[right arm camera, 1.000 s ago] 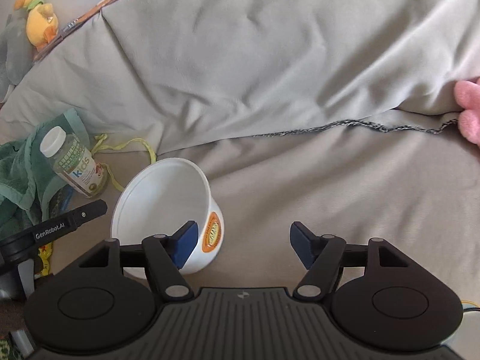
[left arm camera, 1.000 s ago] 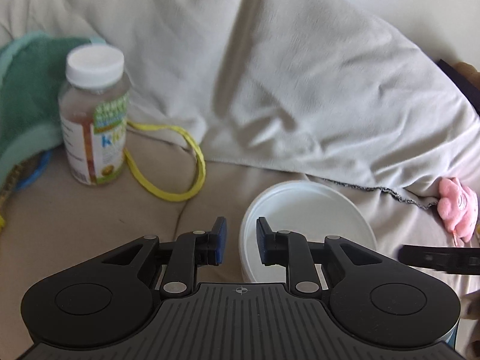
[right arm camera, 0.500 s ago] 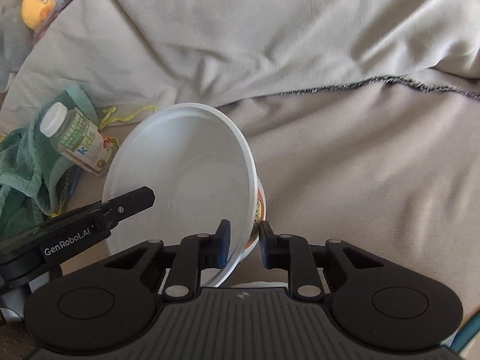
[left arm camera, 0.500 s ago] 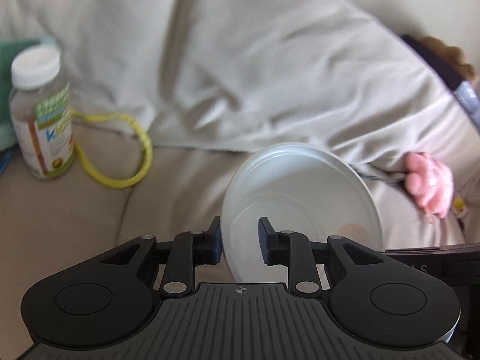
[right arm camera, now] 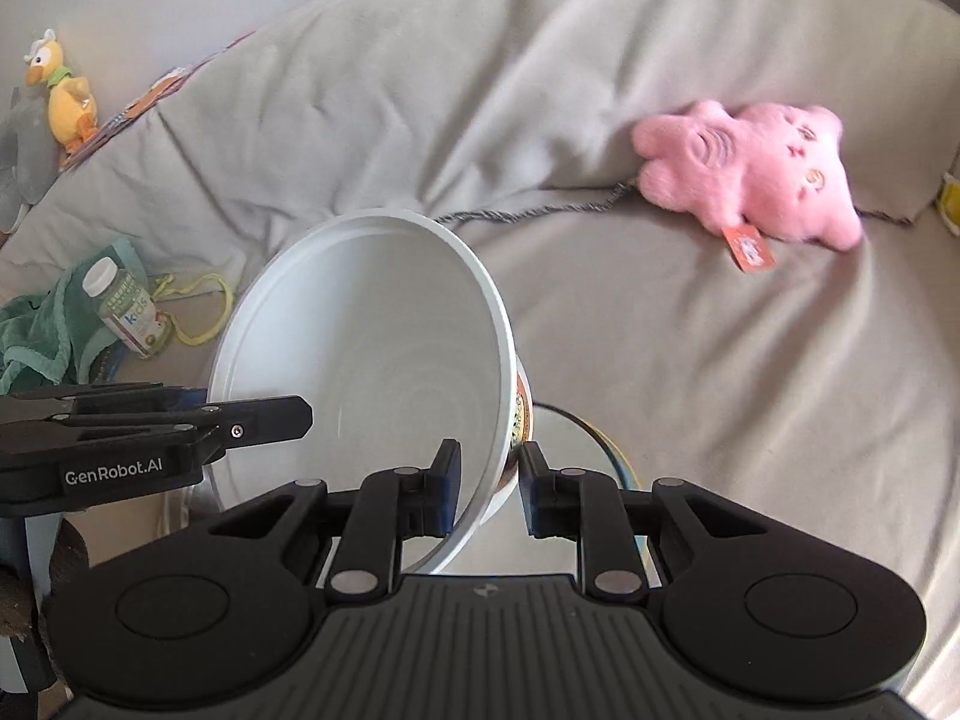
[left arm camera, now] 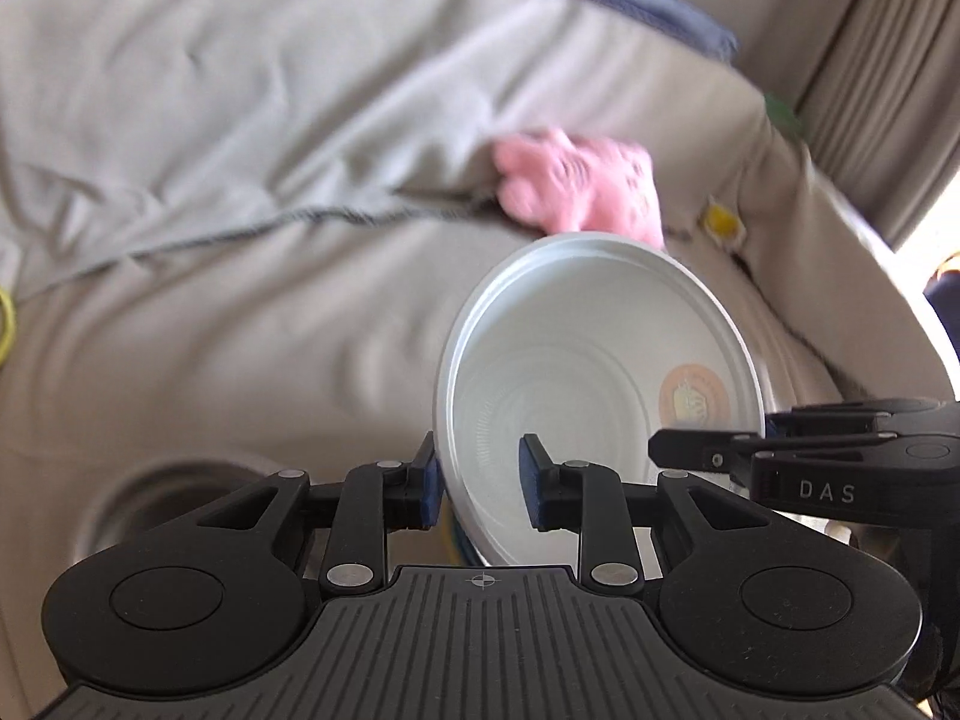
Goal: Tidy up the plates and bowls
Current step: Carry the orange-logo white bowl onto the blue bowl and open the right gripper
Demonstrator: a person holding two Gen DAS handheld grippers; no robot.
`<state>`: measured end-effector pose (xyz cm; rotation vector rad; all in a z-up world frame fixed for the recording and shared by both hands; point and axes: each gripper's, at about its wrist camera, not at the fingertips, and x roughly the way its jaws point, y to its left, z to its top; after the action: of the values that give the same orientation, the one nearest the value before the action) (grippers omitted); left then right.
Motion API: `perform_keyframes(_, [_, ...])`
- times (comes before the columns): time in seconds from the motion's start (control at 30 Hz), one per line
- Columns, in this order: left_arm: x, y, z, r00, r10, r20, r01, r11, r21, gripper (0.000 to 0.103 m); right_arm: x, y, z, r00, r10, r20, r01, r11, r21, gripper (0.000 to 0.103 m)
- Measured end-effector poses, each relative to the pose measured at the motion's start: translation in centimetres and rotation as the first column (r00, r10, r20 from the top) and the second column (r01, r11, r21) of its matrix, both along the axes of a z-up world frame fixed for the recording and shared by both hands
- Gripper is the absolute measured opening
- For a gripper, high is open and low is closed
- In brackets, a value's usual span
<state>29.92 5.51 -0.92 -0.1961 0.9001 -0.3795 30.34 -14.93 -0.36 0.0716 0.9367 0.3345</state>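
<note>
Beige couch (right arm camera: 690, 372): the largest item, its cover creased, filling the background of both my wrist views.

White bowl (right arm camera: 360, 354): a plastic tub with an orange round label on its outer wall, lifted clear of the seat and tilted, its opening towards my cameras. It hangs between my two tools, one on each side of its rim. In my left view the same bowl (left arm camera: 600, 360) shows the label through its wall at right.

Second dish: a pale round rim on the seat under the bowl (right arm camera: 576, 438). In my left view, a blurred round shape (left arm camera: 162, 492) at lower left. I cannot tell what sort of dish it is.

Pink plush toy (right arm camera: 762, 174): lies in the crease where seat meets back cushion, an orange tag at its lower edge.

Green cloth (right arm camera: 42, 330): crumpled at the far left of the seat.

Right gripper (right arm camera: 489, 489): mine, jaws clamped on the bowl's rim, one pad inside the wall, one outside over the label.

Left gripper (left arm camera: 480, 489): mine, jaws straddling the opposite rim and opening. The outer pad sits at the wall, the inner pad stands off it.

Vitamin bottle (right arm camera: 123, 306): white cap, lying against the green cloth.

Yellow cord (right arm camera: 198, 312): looped just beside the bottle.

Yellow duck toy (right arm camera: 60, 96): on the couch's back, far left.
</note>
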Motion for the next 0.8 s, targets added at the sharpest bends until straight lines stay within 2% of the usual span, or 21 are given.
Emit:
perform_keyframes(0.1, [0.3,-1.7,-2.1,0.997,-0.021,-0.069,0.022,1.000,0.007,0.028,-0.8,-2.6,-2.0,0.999,-0.026,-0.024,0.026,1.000,0.008,0.025])
perform_keyframes(0.2, [0.4,-2.4,-3.2,0.995,0.006,-0.103,-0.001,0.999,0.049,0.028,-1.3,-3.9,-3.4,0.999,-0.050,-0.020,0.051,0.999,0.017,0.037])
perform_keyframes(0.3, [-0.2,-2.6,-3.3,0.996,0.001,-0.090,0.005,0.997,0.073,0.029,-1.9,-4.4,-4.1,0.999,-0.054,-0.001,0.054,0.998,0.028,0.041])
perform_keyframes(0.4, [-0.9,-3.1,-3.3,0.999,-0.008,-0.053,0.014,0.994,0.107,0.029,-2.3,-4.2,-4.5,0.998,-0.064,0.026,0.064,0.998,-0.009,0.043])
perform_keyframes(0.47, [-1.1,-3.5,-3.4,0.999,-0.013,-0.030,0.017,0.990,0.137,0.029,-2.4,-4.2,-5.1,0.997,-0.070,0.020,0.071,0.997,-0.029,0.044])
perform_keyframes(0.6, [-1.0,-3.8,-4.3,0.999,-0.008,-0.041,0.016,0.981,0.195,0.030,-2.7,-4.7,-6.2,0.996,-0.089,-0.010,0.089,0.996,-0.010,0.050])
perform_keyframes(0.63, [-0.9,-3.6,-4.4,0.999,-0.005,-0.048,0.014,0.982,0.191,0.032,-2.8,-4.8,-6.5,0.995,-0.095,-0.015,0.095,0.995,-0.003,0.054])
perform_keyframes(0.7, [-0.9,-3.0,-4.3,0.999,0.007,-0.054,0.001,0.988,0.152,0.030,-2.9,-4.9,-6.7,0.994,-0.106,-0.011,0.106,0.994,0.001,0.054])
perform_keyframes(0.8, [-1.5,-1.8,-3.4,1.000,0.019,-0.017,-0.017,0.996,0.083,0.029,-3.7,-4.8,-5.8,0.993,-0.111,0.046,0.111,0.994,0.001,0.054])
